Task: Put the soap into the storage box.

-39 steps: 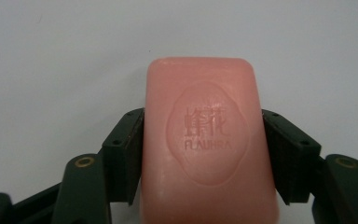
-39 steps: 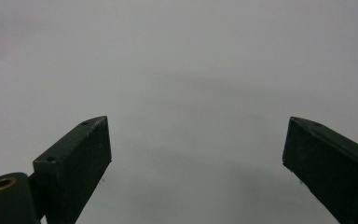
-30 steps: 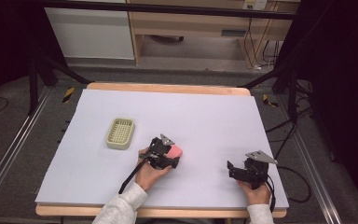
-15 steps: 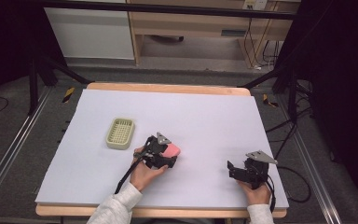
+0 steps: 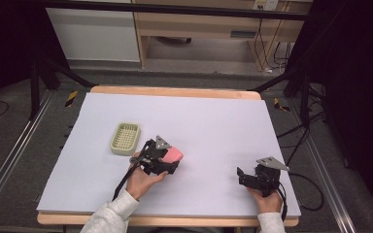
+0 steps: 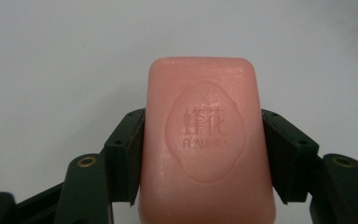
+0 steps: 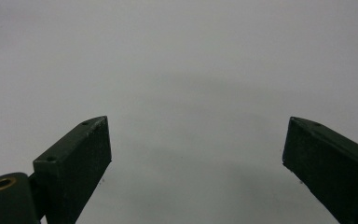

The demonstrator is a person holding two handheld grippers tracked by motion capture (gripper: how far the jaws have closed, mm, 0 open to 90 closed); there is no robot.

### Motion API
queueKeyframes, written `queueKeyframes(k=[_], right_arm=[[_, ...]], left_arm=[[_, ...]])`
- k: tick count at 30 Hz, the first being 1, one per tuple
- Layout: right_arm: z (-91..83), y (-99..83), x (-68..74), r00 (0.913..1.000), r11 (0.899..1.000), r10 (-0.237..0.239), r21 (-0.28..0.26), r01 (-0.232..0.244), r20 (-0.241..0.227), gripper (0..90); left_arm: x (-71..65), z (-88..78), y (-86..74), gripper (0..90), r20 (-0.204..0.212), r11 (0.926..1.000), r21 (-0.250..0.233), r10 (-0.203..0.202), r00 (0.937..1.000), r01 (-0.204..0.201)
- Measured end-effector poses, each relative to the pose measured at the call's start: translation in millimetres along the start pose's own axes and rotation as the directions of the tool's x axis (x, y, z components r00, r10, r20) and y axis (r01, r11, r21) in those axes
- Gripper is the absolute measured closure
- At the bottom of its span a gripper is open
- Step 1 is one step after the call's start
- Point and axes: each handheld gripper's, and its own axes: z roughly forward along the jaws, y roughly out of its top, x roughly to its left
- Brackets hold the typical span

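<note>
One pink soap bar (image 6: 207, 149) sits clamped between the jaws of the left hand-held gripper (image 5: 167, 159), just right of the green soap dish (image 5: 125, 138). Right hand-held gripper (image 5: 245, 177) rests on the table (image 5: 213, 116) well right of the dish, jaws spread, nothing between.

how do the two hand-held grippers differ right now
The left hand-held gripper is shut on a pink soap bar, its jaws pressing both long sides; the right hand-held gripper stands open with nothing between its jaws. In the high view, the left hand-held gripper sits near the green soap dish, while the right hand-held gripper rests far off by the table's near right corner. Both are black, and each carries a grey plate on top.
</note>
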Motion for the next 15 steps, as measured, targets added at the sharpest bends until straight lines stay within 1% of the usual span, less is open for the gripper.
queueKeyframes(k=[4,6,8,9,15], right_arm=[[-0.1,0.0,0.1,1.0000,1.000,0.000,-0.001,0.000,0.001,8.0],[-0.2,-0.1,0.3,1.0000,1.000,0.000,0.000,0.000,0.002,8.0],[-0.1,-0.2,0.3,1.0000,1.000,0.001,0.001,-0.001,0.002,8.1],[-0.1,-0.2,0.4,1.0000,1.000,-0.001,0.001,0.001,0.001,8.0],[-0.4,-0.2,1.0,1.0000,1.000,0.002,-0.002,-0.002,-0.001,8.0]], left_arm=[[3.9,-4.8,-3.8,37.1,0.001,1.0000,-0.003,-0.002,1.0000,0.002],[9.1,-10.2,-8.0,37.1,0.001,0.9998,-0.013,-0.012,0.9999,0.012],[11.1,-12.2,-9.1,37.1,0.001,0.9999,-0.012,-0.011,0.9999,0.011],[14.4,-16.1,-11.1,37.1,-0.007,0.9998,-0.015,-0.014,0.9999,0.014],[24.8,-26.3,-15.6,37.1,-0.016,0.9985,-0.034,-0.043,0.9989,0.043]])
